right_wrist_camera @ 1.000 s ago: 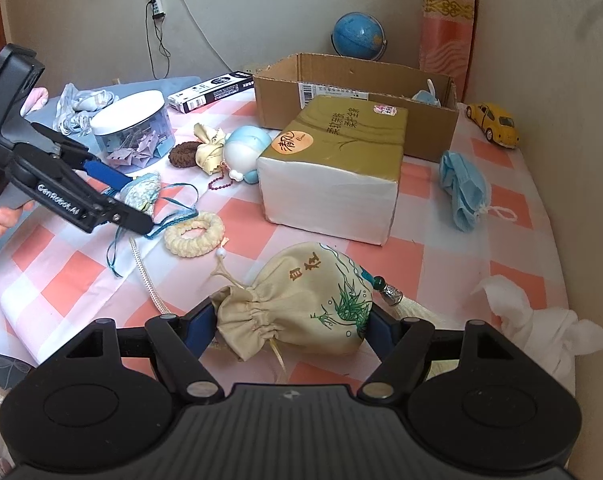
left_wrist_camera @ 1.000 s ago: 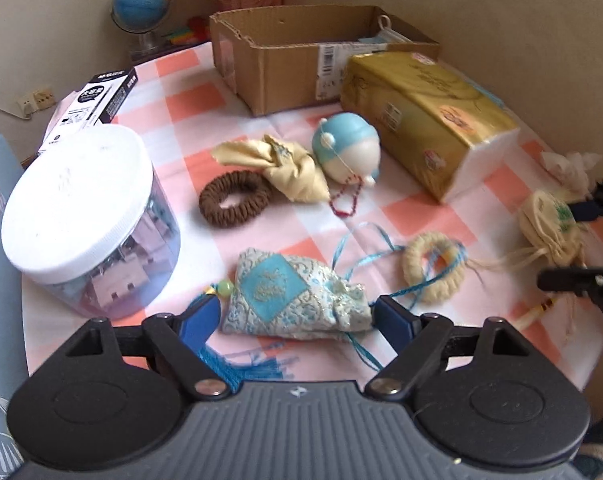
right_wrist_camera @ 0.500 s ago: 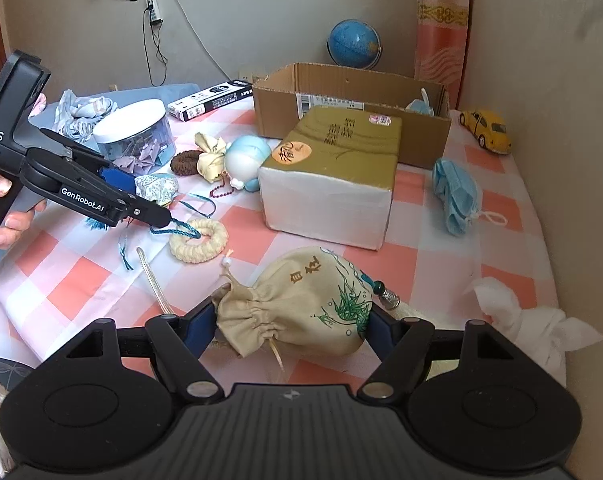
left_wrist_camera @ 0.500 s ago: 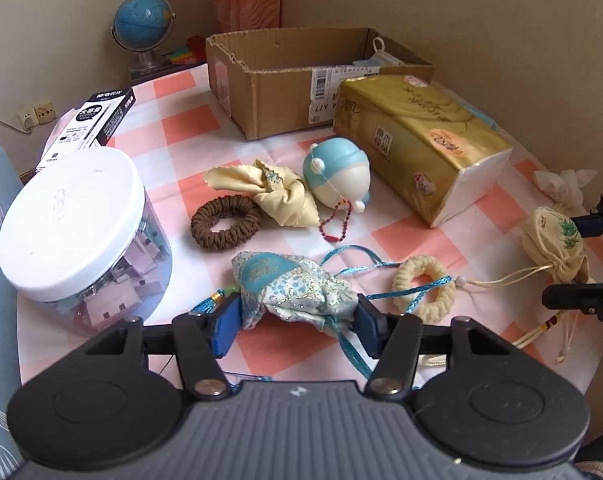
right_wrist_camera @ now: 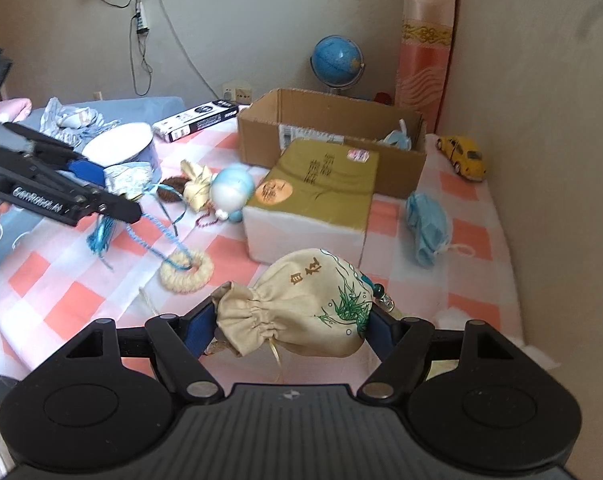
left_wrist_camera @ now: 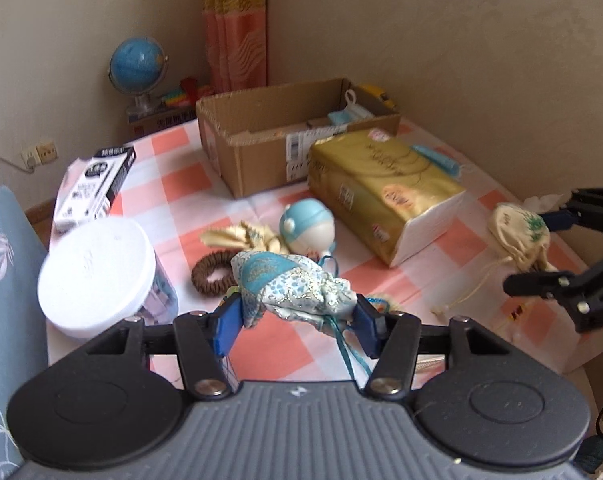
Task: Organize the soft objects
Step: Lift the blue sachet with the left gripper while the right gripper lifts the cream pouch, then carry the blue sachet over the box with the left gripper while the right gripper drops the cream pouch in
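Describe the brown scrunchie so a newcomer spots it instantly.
Start at the white-lidded jar on the checked tablecloth. Just right of it, beside the yellow cloth bow, lies the brown scrunchie. It is the only dark ring; the other ring is cream.

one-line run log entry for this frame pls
left gripper: shut on blue brocade sachet | right gripper: shut on beige drawstring pouch | both lifted off checked tablecloth

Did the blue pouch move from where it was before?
Yes. The blue pouch, gripped by the left gripper, rose off the table, now overlapping the brown scrunchie.
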